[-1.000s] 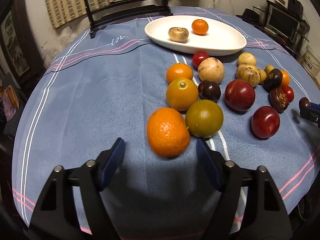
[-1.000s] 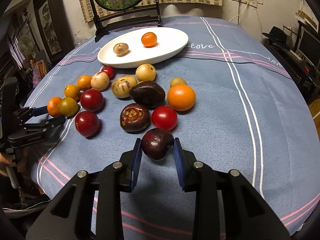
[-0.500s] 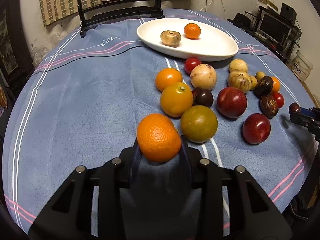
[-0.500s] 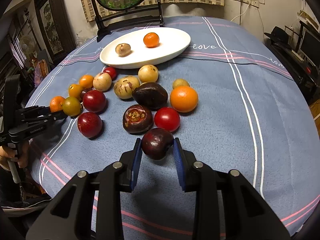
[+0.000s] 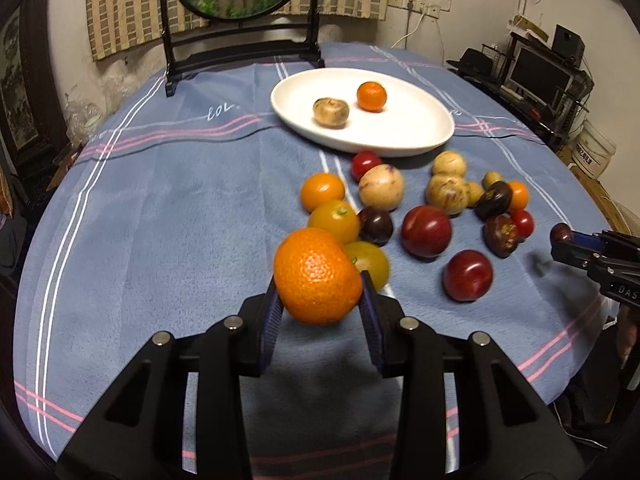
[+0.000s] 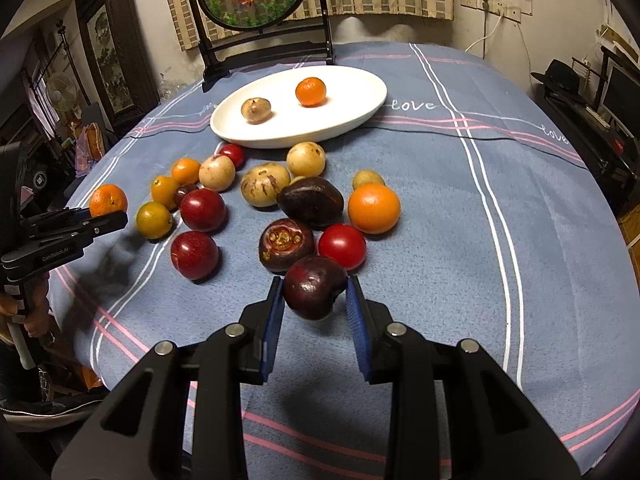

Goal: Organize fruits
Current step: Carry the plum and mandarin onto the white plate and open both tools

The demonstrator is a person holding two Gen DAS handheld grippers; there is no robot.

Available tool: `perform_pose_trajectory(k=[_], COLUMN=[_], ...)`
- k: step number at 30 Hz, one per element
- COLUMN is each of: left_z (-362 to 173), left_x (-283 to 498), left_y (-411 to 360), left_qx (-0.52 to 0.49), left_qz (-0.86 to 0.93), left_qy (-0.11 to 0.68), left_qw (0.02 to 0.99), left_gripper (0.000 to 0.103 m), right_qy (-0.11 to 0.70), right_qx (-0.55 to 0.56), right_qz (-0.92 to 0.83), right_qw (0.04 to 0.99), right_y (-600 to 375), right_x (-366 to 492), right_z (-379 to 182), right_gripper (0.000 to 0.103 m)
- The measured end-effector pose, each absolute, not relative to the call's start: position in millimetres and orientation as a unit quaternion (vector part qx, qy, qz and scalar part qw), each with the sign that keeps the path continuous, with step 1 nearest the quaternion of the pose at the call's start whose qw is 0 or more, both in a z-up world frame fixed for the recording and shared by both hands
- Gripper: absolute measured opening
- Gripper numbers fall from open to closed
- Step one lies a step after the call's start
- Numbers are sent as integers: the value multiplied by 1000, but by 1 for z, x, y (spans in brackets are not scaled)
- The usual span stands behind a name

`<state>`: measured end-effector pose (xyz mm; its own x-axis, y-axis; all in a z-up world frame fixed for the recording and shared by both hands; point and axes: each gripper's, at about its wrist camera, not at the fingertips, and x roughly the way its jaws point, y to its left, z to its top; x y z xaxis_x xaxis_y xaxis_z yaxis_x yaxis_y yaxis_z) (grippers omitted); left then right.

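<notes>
Item: left gripper [image 5: 320,312]. Clamped on a large orange mandarin [image 5: 318,276], its blue pads pressing the fruit's two sides; the jaws have just been closing and the mandarin sits between them, apparently clear of the cloth. Fruit near round, slightly flattened, no long axis to speak of.

Item: right gripper [image 6: 315,308]. Narrow, holding a dark purple fruit [image 6: 315,287], pads on either side; whether it rests on the cloth cannot be told.

Item: white oval plate [image 5: 404,136]. Lies straight ahead of both grippers, towards the far side of the table, long axis running across the view. Holds a small orange [image 5: 371,96] and a brown fruit [image 5: 330,112]; bare room remains at its right end and along its near rim.

Item: loose fruit on the blue tablecloth [image 5: 160,220]. A cluster of oranges, red plums, pale spotted fruits and dark ones fills the ground between grippers and plate. The yellow-green citrus [image 5: 370,264] sits just behind the held mandarin.

Judgement: the plate looks the likely destination. The left gripper has open cloth to its left, so a path over or left of the cluster is free. The right gripper faces the fruit directly and would need height. The table edge lies near, beneath both grippers.
</notes>
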<state>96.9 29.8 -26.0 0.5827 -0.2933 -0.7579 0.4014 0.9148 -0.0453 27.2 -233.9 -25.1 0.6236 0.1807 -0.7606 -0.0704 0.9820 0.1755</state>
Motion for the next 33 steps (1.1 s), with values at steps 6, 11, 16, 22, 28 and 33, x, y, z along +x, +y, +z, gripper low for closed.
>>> perform_pose_trajectory(k=[6,11,16,22,28,33], left_z=[-22,-7,16,23,3,-11], left_x=[101,113,155,228,295,329], left_y=[23,10,-18,-48,-63,-72], left_qx=[70,87,103,107,96,102], left_qz=[-194,-203,-215,-192,-175,-159], left_qy=[413,397,374,374,417,428], left_qw=[887,891,896,901,887,884], left_gripper=[37,37,37,37,38,38], right_qy=[417,394,374,393,450,475], right_qx=[77,60,15,-18,-37,-55], right_qz=[77,80,84,75,62,58], right_qw=[902,914,924,917,890,877], right_y=[-240,-239,-228,-219,-217,-216], right_x=[31,52,103,187,251,280], right_z=[-16,11,36,25,-6,-23], right_gripper=[32,32,32,32,32,32])
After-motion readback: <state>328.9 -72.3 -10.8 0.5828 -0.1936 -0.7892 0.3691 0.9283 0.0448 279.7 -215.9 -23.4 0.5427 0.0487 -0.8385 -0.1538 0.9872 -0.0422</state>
